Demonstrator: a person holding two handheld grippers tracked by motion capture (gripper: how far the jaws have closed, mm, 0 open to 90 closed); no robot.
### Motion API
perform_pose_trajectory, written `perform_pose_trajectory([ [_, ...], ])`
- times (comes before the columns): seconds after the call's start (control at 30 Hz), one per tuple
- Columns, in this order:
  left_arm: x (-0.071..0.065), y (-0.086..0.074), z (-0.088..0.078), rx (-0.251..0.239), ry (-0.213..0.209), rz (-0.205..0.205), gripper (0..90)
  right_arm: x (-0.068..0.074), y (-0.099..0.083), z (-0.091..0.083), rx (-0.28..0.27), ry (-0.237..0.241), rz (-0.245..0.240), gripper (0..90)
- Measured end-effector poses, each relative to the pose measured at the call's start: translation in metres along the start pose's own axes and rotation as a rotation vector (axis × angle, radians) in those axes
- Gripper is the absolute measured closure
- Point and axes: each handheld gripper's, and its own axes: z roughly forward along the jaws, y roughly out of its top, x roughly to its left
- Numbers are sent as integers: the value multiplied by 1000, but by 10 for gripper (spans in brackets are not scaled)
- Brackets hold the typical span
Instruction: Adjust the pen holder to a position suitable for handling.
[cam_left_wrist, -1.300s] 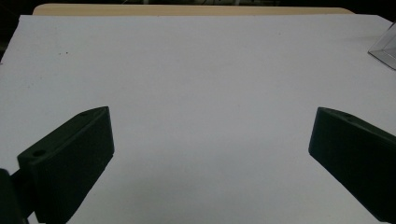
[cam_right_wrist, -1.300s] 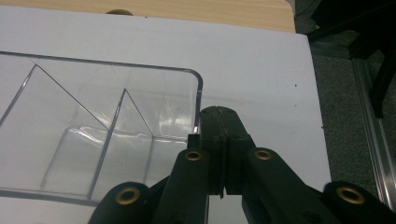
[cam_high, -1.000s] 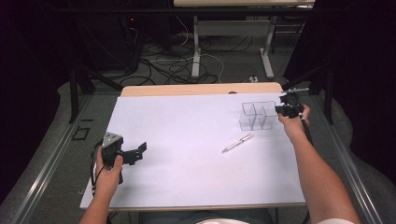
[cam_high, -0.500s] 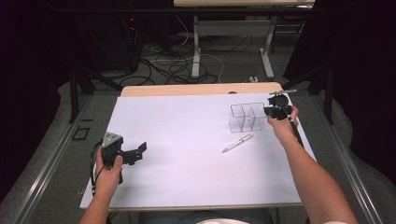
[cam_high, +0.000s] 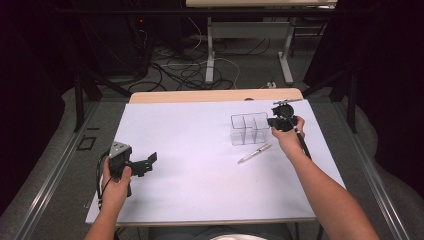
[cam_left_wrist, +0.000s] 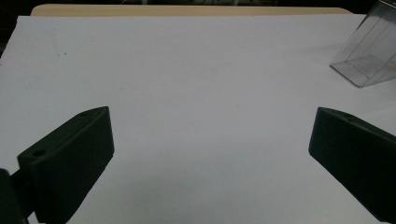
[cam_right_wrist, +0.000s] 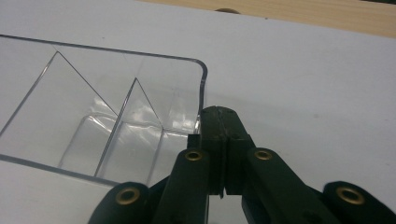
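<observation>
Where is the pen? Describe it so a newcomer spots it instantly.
Start at the white table and go to its right half. Just in front of the clear divided box lies the pen, a thin, pale stick set diagonally, flat on the surface.

Table (cam_high: 215, 95): wood top, light tan, showing as a bare strip along the far edge. The rest is covered by a big white sheet (cam_high: 200, 165) lying flat, running almost to the near edge and both sides.

On the sheet:
- clear plastic box (cam_high: 249, 128) with inner dividers, right of centre toward the far side, standing upright, open top. The right gripper view shows its rounded corner and the divider walls (cam_right_wrist: 116, 121); the left gripper view catches it at the far right (cam_left_wrist: 369, 56).
- pen (cam_high: 254, 153), just near of the box, lying at an angle, apart from it.

Left half of the sheet is bare white.
</observation>
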Motion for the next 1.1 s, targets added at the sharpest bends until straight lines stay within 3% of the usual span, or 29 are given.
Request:
perform_pose_trajectory([
  [0.37, 0, 0, 0, 5, -1, -2, 0, 33, -5, 1, 10, 86, 5, 900],
  [0.63, 0, 0, 0, 2, -2, 2, 0, 60, -8, 5, 21, 153, -28, 899],
  [0.8, 0, 0, -1, 4, -1, -2, 0, 76, -10, 8, 25, 169, -71, 894],
  [1.1, 1, 0, -1, 3, -2, -1, 0, 89, -9, 13, 16, 186, -72, 891],
])
